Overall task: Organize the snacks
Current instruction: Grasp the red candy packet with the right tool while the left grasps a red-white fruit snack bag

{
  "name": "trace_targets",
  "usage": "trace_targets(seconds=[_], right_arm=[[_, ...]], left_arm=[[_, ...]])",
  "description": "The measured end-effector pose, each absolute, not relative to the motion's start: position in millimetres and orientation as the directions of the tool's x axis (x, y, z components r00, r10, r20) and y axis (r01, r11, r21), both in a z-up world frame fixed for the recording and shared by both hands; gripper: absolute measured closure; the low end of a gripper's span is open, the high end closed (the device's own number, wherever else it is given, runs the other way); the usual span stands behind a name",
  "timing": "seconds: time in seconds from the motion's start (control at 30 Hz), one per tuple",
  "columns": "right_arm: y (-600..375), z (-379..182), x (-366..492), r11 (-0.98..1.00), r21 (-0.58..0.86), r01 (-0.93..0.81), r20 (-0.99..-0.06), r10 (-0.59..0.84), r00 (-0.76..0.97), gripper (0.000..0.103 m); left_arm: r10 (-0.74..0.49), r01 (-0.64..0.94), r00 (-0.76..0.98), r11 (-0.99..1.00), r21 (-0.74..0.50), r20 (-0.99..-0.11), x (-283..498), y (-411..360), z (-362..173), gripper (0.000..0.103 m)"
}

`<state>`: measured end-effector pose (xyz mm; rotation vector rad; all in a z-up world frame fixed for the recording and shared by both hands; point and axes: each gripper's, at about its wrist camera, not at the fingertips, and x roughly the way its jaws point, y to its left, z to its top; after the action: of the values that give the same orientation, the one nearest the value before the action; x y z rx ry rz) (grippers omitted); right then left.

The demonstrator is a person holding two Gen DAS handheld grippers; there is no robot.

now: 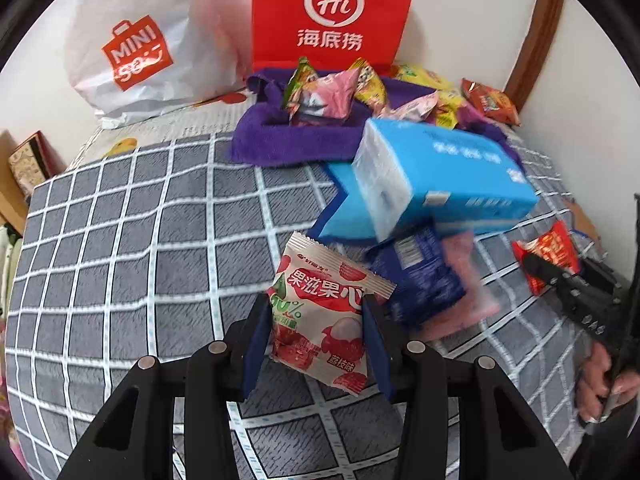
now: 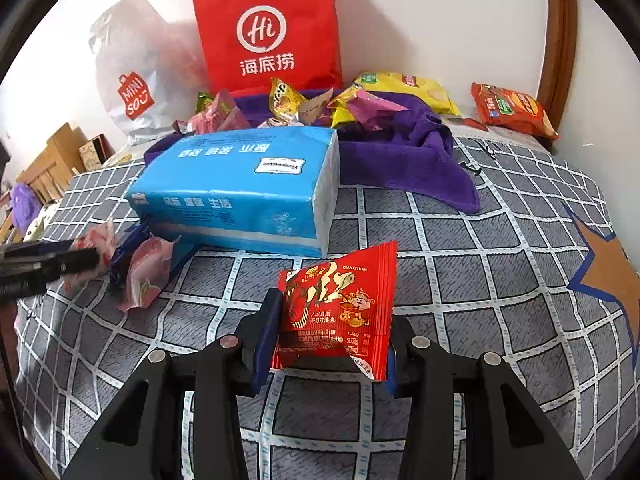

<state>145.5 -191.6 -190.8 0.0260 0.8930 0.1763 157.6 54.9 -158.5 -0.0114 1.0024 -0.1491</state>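
Observation:
My left gripper (image 1: 316, 304) is shut on a white and red lychee candy packet (image 1: 320, 320), held just above the grey checked bedspread (image 1: 140, 240). In the right wrist view, the right gripper (image 2: 334, 312) is shut on a red packet with gold print (image 2: 340, 300), also held over the bedspread. The left wrist view shows that red packet (image 1: 548, 252) at the far right, with a hand (image 1: 604, 384) on the tool below it. More snacks lie piled on a purple towel (image 2: 400, 168) at the back.
A blue tissue pack (image 2: 248, 188) lies mid-bed, with a dark blue packet (image 1: 420, 276) and a pink packet (image 2: 146, 276) beside it. A red paper bag (image 2: 268, 32) and a white plastic bag (image 1: 136, 40) stand against the wall. Yellow (image 2: 412, 86) and orange (image 2: 512, 110) chip bags lie back right.

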Motion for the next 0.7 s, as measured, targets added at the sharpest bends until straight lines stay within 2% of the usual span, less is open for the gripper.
trace_targets(seconds=[0.23, 0.37, 0.53, 0.7], right_arm=[[-200.5, -194.8, 149.7, 0.981, 0.159, -0.114, -0.777, 0.196, 0.598, 0.06], [-203.8, -198.3, 152.6, 0.976, 0.19, -0.108, -0.782, 0.217, 0.585, 0.06], [-193.0, -198.3, 151.8, 0.984, 0.127, -0.125, -0.791, 0.177, 0.586, 0.06], [-194.5, -198.7, 152.3, 0.983, 0.132, -0.128, -0.789, 0.182, 0.586, 0.06]], left_arm=[[-0.109, 0.061, 0.601, 0.994, -0.09, -0.792, 147.8, 57.7, -170.4, 0.055], [-0.096, 0.06, 0.601, 0.995, -0.075, -0.793, 148.9, 55.3, -171.5, 0.054], [-0.107, 0.055, 0.603, 0.994, -0.092, -0.791, 149.1, 56.5, -172.6, 0.054], [-0.106, 0.053, 0.603, 0.994, -0.092, -0.791, 149.5, 57.3, -172.0, 0.056]])
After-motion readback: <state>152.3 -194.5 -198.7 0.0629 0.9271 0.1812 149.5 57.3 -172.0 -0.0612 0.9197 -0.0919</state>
